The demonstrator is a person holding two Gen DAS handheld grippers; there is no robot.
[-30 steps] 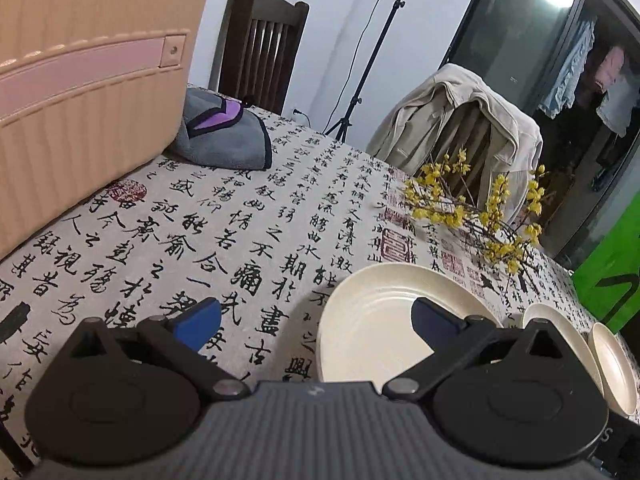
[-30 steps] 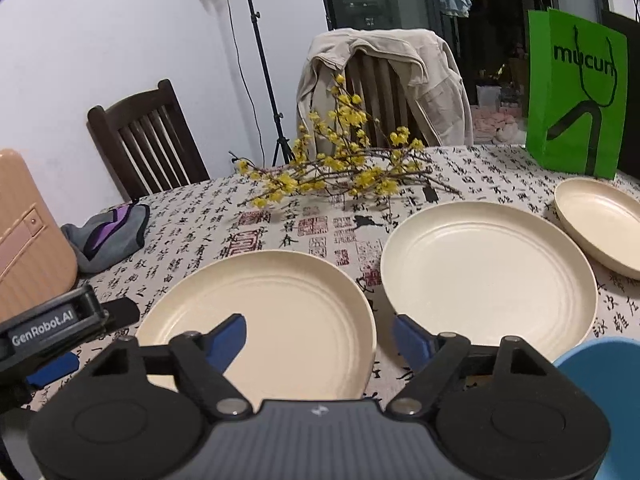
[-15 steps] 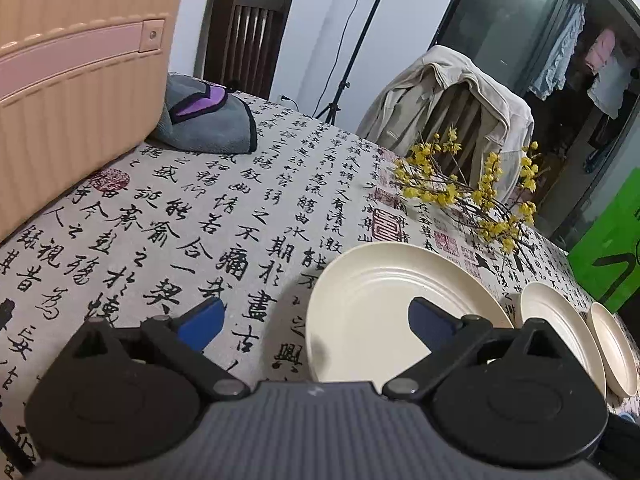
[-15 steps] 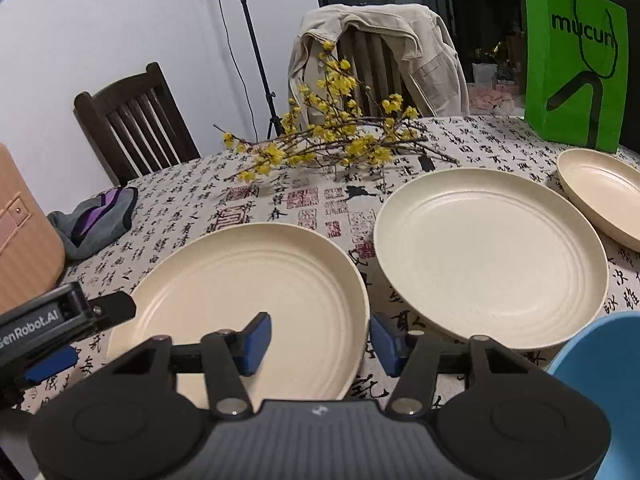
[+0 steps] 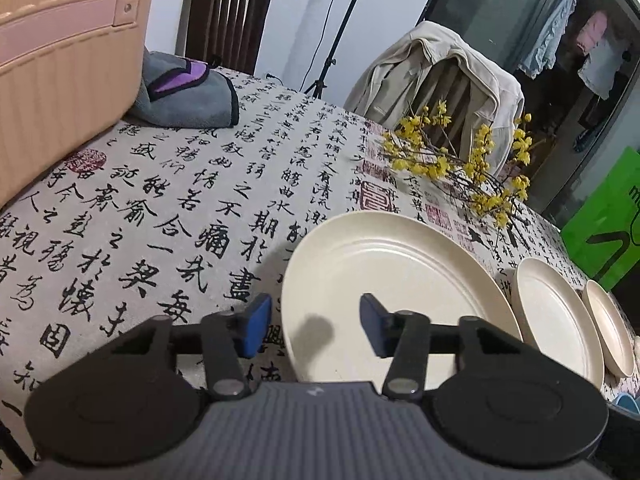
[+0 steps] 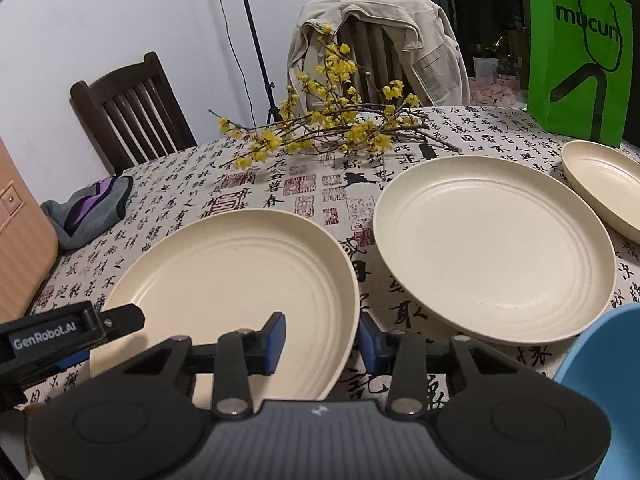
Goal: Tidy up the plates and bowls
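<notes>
A: What's cut off or hard to read here?

B: The blue bowl (image 6: 604,380) shows only as a curved edge at the right wrist view's lower right corner. The third cream dish (image 6: 608,184) runs off the right side. The peach ribbed case (image 5: 60,72) fills the left wrist view's upper left, its top out of frame. The near edge of the big plate (image 6: 224,280) is hidden behind the gripper bodies in both views.

A: Materials and shapes?

B: The plates are round, matte cream, with faint concentric rings and raised rims. The tablecloth (image 5: 160,200) is pale fabric printed with black calligraphy and red seals. Yellow blossom twigs (image 6: 328,128) lie on it beside a folded grey and purple cloth (image 5: 188,100).

A: And the claws?

B: The left gripper (image 5: 311,330) straddles the big plate's left rim, one blue pad outside on the cloth, one over the plate; its jaws are closing, not yet pressing the rim. The right gripper (image 6: 322,344) straddles the same plate's right rim, likewise closing with gaps visible. The second plate (image 6: 492,248) sits just beside, to the right.

A: Changed from a second ago?

B: Both sets of jaws were spread far wider then. The plates lie as before.
</notes>
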